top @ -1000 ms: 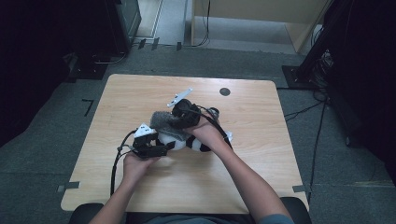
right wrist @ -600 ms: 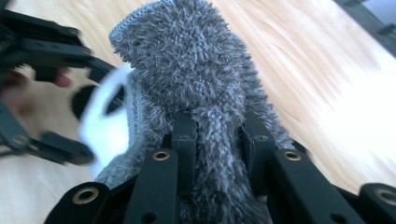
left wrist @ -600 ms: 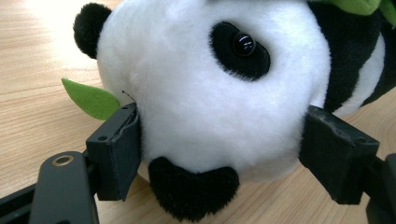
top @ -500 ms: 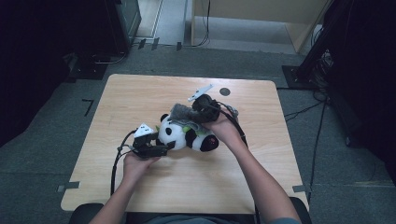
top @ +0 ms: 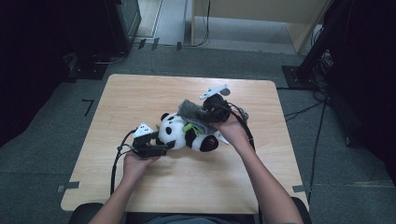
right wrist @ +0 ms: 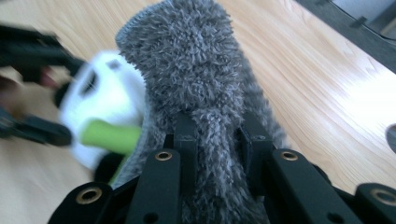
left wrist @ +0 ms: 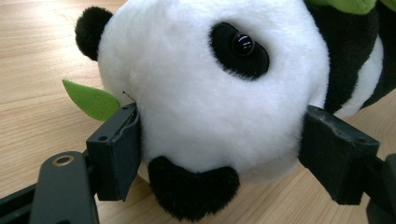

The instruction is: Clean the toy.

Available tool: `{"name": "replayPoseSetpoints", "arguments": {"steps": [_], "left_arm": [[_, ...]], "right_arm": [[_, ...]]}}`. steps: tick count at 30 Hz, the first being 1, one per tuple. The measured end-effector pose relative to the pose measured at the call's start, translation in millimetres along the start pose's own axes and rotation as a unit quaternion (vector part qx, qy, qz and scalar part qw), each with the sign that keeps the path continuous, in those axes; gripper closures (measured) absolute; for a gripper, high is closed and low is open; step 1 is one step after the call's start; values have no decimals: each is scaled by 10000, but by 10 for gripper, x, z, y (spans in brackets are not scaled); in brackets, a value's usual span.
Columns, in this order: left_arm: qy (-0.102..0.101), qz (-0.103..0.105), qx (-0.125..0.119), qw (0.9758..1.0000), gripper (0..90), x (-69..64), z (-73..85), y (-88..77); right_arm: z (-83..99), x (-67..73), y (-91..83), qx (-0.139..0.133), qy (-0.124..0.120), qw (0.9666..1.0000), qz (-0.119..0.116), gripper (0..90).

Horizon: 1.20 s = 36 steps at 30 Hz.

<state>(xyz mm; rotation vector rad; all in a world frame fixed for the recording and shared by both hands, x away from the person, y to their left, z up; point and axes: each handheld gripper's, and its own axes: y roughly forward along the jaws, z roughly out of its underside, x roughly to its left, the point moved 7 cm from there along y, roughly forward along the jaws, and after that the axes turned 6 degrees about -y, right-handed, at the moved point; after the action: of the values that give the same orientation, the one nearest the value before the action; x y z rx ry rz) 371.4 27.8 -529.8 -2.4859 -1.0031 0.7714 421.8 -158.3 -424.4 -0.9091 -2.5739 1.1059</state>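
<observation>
Since the earlier frames our right gripper (top: pixel 205 113) has carried the grey fuzzy sock (top: pixel 192 111) away from the panda's head toward the far right of the bench (top: pixel 140 93), so the white head now lies uncovered. Nearest to us, our left gripper (top: pixel 156 148) sits low on the bench with its jaws spread wide and pressed against both sides of the plush panda (top: pixel 184 135); in the left gripper view the pads (left wrist: pixel 116 149) dent the white head (left wrist: pixel 210 93) at either cheek. A green felt leaf (left wrist: pixel 91 99) pokes out beside the near pad. Farther off, the panda lies on its side at mid-bench, body pointing right. Beyond it, our right gripper has its jaws nearly together, pinching the sock (right wrist: pixel 205 93), which stands out over the panda's body.
</observation>
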Motion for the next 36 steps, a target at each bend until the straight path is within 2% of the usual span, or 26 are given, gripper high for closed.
{"name": "replayPoseSetpoints", "arguments": {"steps": [1, 2, 4, 5, 6, 7, 9, 11, 13, 16, 17, 19, 24, 36], "left_arm": [[-11, 4, -3, 10000, 204, 1, -2, -1], [-24, 10, -12, 10000, 207, 0, -4, 0], [-15, 1, -7, 10000, 208, -1, -5, -3], [-6, -3, 6, 10000, 208, -2, -5, -5], [-3, -7, 0, 10000, 209, -4, -6, -5], [1, -11, 6, 10000, 209, -6, -7, -6], [-3, -14, 6, 10000, 210, -8, -8, -7], [-3, -12, 12, 10000, 211, -8, -9, -8], [11, -21, 18, 10000, 214, -5, -10, -10], [-10, -35, 6, 10000, 215, -8, -13, -11], [-19, -40, 12, 10000, 215, -8, -14, -12], [-14, -68, 58, 10000, 215, -7, -8, -10], [56, -83, 70, 9999, 215, -18, -6, -8], [61, -57, 78, 9999, 214, -25, -2, 2]], "right_arm": [[-38, 41, -31, -66, -5, 10000, -42, 742], [-115, 150, -83, -176, -84, 9997, -147, 743], [-180, 278, -104, -211, -211, 9993, -219, 743], [-180, 278, -104, -211, -211, 9993, -219, 743], [-205, 343, -99, -207, -269, 9991, -267, 743], [-237, 465, -49, -151, -356, 9985, -381, 742], [-246, 510, -18, -123, -390, 9982, -427, 742], [-260, 622, 94, -29, -496, 9974, -525, 743], [-276, 732, 243, 37, -478, 9967, -657, 744], [-268, 793, 340, 98, -496, 9962, -709, 743], [-218, 843, 440, 272, -553, 9955, -723, 743], [-157, 878, 507, 323, -663, 9946, -724, 745], [-80, 901, 462, 288, -706, 9940, -782, 747], [193, 878, 257, 223, -545, 9939, -937, 749]]}}
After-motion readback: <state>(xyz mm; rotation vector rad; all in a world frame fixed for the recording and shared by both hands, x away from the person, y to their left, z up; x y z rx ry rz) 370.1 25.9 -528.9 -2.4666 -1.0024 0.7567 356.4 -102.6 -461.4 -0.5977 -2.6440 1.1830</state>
